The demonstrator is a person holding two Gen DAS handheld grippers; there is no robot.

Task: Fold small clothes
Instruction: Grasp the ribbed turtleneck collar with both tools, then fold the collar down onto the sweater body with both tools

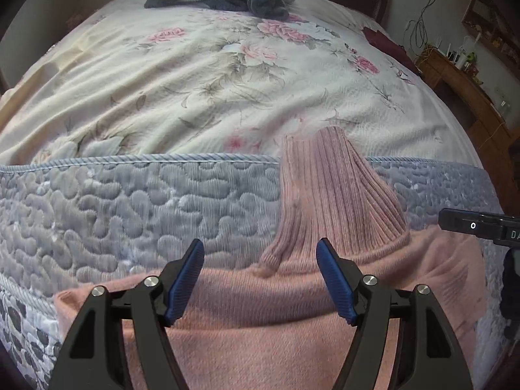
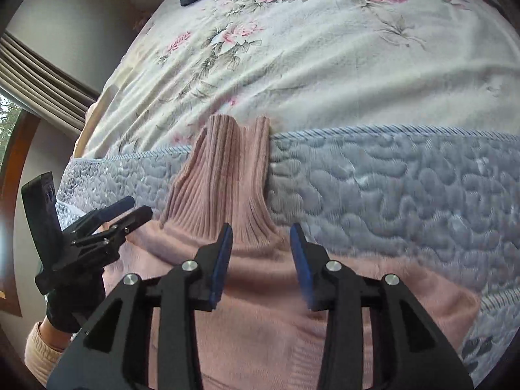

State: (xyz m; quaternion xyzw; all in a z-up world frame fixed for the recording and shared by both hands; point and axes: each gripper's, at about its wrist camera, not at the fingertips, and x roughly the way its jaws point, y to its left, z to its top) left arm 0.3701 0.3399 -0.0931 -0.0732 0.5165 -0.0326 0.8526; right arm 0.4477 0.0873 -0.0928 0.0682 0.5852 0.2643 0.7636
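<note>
On the bed, a pink sweater lies collar-away beneath both open, empty tongs; left tongs hover left of its collar, right tongs seemingly nearer it.

Both wrist cams close over pink sweater, facing bed head; share ribbed collar.
</note>
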